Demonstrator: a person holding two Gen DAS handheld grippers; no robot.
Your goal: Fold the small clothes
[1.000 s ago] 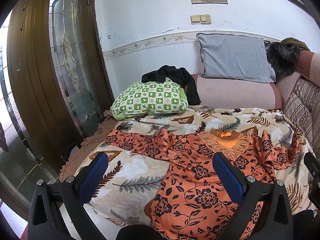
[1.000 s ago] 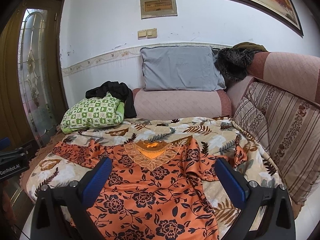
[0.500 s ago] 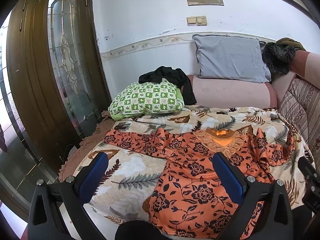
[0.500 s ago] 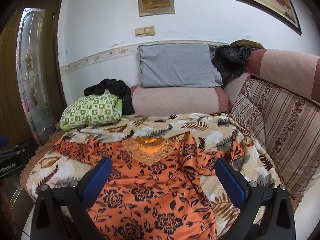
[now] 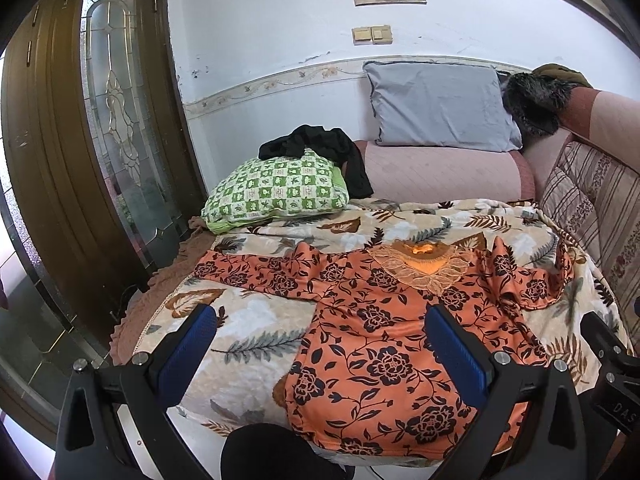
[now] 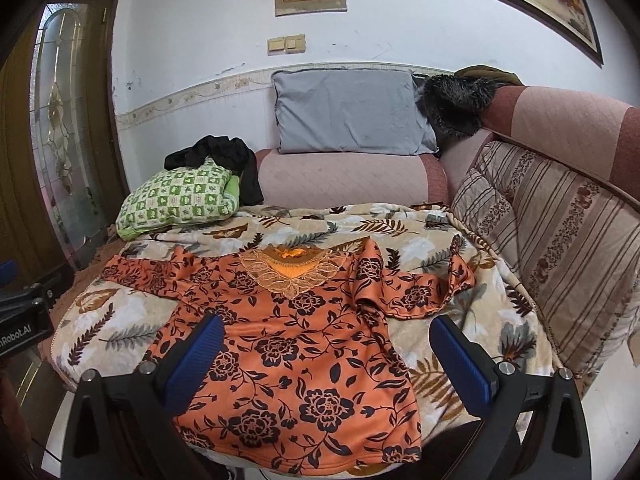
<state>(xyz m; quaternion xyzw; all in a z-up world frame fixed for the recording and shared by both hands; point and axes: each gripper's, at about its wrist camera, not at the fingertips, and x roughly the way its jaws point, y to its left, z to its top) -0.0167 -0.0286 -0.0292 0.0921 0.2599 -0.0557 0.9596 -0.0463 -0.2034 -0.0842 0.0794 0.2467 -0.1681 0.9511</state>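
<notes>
Holding both claws spread wide and empty, you have the left claw (image 5: pixel 318 344) and right claw (image 6: pixel 326 354) hovering above the near hem of the orange floral blouse (image 6: pixel 296 344). The blouse lies face up on the leaf-print blanket (image 6: pixel 420 248), sleeves out to each side. Beyond sit a green checked pillow (image 6: pixel 180 200) and a grey pillow (image 6: pixel 348 112).

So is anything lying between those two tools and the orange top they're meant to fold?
Nothing visible. The orange floral top lies spread on the leaf-print blanket with both open tools, left tool and right tool, above its lower part. The green pillow sits well beyond it.
</notes>
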